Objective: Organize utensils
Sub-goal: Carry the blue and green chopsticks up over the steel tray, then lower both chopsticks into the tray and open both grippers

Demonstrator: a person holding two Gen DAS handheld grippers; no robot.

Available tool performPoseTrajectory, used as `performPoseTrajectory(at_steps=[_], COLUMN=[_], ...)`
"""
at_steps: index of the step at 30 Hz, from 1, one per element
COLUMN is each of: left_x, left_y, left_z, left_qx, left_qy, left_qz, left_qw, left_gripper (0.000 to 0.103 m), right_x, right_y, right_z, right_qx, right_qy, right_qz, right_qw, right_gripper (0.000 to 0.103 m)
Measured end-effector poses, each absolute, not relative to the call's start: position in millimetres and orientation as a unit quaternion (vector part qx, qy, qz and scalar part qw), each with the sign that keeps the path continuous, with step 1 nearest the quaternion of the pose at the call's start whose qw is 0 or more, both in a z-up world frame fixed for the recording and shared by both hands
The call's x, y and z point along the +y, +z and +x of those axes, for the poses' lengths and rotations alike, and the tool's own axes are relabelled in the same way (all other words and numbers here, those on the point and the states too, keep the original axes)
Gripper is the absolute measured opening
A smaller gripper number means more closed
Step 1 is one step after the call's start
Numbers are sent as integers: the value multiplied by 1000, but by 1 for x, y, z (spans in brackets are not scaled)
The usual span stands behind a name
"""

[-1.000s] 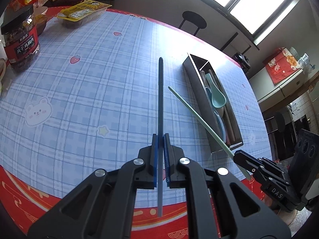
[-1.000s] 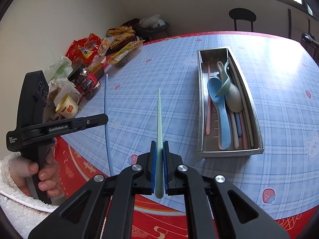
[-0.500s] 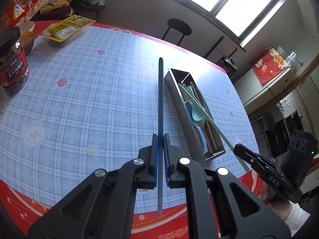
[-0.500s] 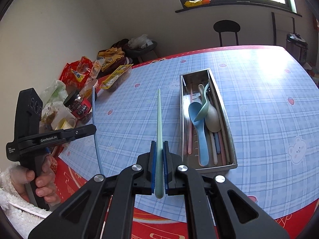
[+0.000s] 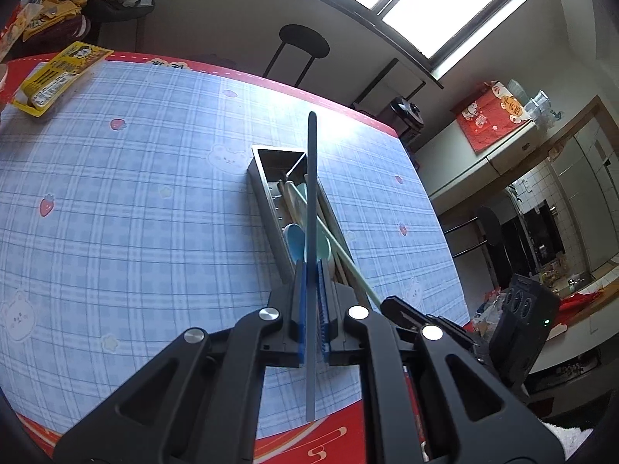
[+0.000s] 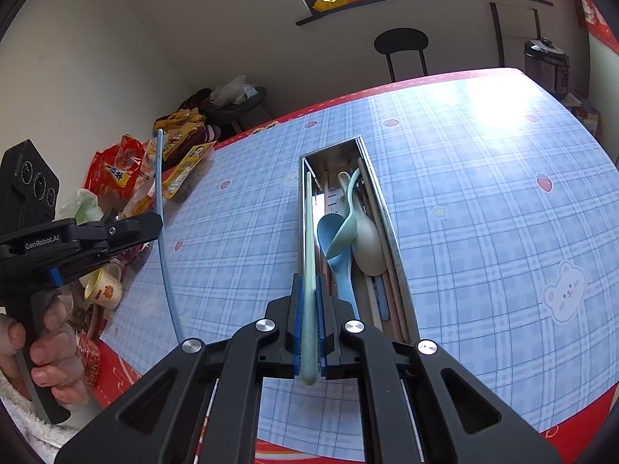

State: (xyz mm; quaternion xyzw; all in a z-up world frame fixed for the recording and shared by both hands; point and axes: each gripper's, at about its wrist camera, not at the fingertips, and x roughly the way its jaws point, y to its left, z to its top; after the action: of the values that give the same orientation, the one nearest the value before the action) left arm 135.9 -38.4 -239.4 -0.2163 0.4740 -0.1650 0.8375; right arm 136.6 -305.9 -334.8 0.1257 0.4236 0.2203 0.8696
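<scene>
My left gripper (image 5: 311, 290) is shut on a blue chopstick (image 5: 312, 193) that points forward over the steel utensil tray (image 5: 260, 189). My right gripper (image 6: 309, 297) is shut on a light green chopstick (image 6: 308, 224), held over the left side of the tray (image 6: 394, 243). The tray holds a blue spoon (image 6: 336, 239), a green spoon (image 6: 350, 208), a beige spoon (image 6: 369, 247) and several chopsticks. The green chopstick (image 5: 340, 249) and right gripper (image 5: 410, 315) show in the left wrist view; the left gripper (image 6: 151, 228) and blue chopstick (image 6: 164, 255) show in the right wrist view.
The tray lies on a blue plaid tablecloth (image 6: 483, 201) with a red border. Snack packets (image 6: 116, 170), a yellow packet (image 5: 58, 77) and a small cup (image 6: 104, 290) crowd the left side. A black stool (image 6: 402, 46) stands behind the table.
Both grippers have moved toward the tray. The blue chopstick now lies over the tray, and the green chopstick has swung in line with the tray's left side.
</scene>
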Motion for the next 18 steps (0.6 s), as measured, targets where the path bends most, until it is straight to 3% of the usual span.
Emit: performPoseTrajectory(at_steps=[18], left_x=[-55], left_y=[-268], left_z=[204], left_qx=[523], left_qy=[-181], left_qz=[-243], left_qw=[797], left_gripper=[10], right_x=[-281], right_y=[-372], right_z=[192], right_qx=[482], right_qy=[220], right_qz=[145], right_qw=[836], right_gripper=[7])
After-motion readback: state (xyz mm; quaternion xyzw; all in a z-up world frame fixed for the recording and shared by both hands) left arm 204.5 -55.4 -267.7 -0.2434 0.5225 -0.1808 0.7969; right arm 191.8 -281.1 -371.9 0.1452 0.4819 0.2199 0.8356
